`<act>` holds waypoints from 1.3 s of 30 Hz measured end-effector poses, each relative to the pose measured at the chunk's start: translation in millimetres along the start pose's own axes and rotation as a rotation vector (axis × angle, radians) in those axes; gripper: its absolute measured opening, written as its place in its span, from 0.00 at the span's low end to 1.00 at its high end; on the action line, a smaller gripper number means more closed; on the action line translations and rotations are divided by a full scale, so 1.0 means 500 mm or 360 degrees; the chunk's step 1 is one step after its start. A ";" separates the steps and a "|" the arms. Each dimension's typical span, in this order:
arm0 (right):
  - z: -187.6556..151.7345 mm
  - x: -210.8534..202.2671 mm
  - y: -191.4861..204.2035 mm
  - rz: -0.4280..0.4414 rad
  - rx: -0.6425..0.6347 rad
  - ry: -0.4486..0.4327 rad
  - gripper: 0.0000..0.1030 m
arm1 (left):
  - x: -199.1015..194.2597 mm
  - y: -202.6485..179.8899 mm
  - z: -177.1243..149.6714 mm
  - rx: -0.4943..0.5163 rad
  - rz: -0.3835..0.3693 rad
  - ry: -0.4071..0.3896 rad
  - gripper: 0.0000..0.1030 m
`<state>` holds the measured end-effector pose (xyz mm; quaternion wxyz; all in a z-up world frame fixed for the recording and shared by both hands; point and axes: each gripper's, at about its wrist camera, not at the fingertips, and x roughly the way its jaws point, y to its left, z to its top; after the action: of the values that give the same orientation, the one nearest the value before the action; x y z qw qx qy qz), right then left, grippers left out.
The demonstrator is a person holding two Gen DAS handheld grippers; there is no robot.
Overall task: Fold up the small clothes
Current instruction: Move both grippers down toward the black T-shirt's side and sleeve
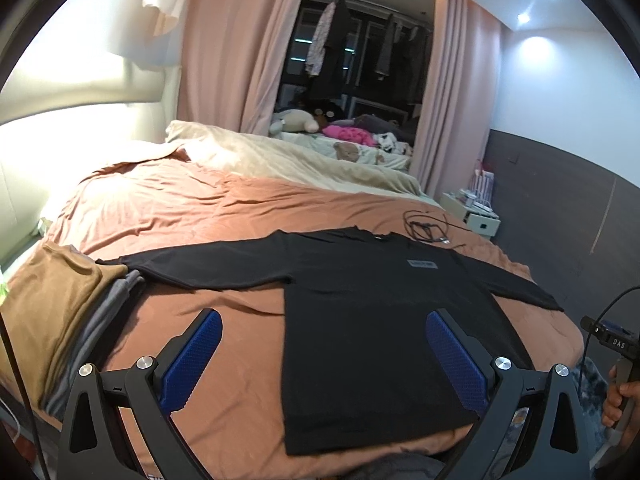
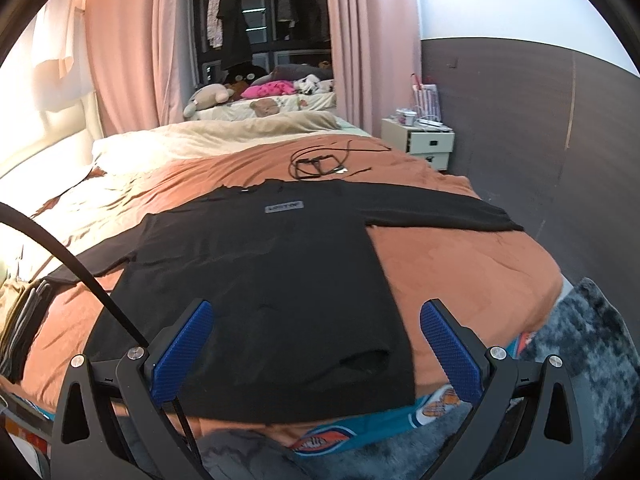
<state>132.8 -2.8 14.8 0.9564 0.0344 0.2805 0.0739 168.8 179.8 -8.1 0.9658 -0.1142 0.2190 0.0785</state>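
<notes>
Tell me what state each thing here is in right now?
Black long-sleeved shirt: spread flat on the bed, sleeves out, unfolded.
Left gripper: jaws open, empty.
Right gripper: jaws open, empty.
Brown and grey folded clothes: stacked at the bed's left edge.
Black cable: loosely coiled beyond the collar.

Black shirt [image 1: 360, 320] lies flat (sleeves spread) on the bed [image 1: 200, 208].

left wrist: at bed foot, faces 12 o'clock, black shirt [image 1: 372, 320] near | right wrist: same foot, aims 11 o'clock, close | shared: shirt, curtains [image 2: 120, 40]
</notes>
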 end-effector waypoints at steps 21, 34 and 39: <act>0.121 0.210 0.034 0.0199 -0.0077 0.0092 1.00 | 0.188 0.124 0.085 -0.0050 0.0236 0.0116 0.98; 0.177 0.390 0.102 0.0352 -0.0165 0.0235 1.00 | 0.329 0.248 0.081 -0.0161 0.0530 0.0248 0.94; 0.197 0.463 0.141 0.0426 -0.0237 0.0291 1.00 | 0.380 0.297 0.076 -0.0207 0.0629 0.0302 0.92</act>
<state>370.0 101.4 -18.0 0.9085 -0.0064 0.3529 0.2238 323.9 351.5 -86.2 0.8974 -0.1381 0.3213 0.2691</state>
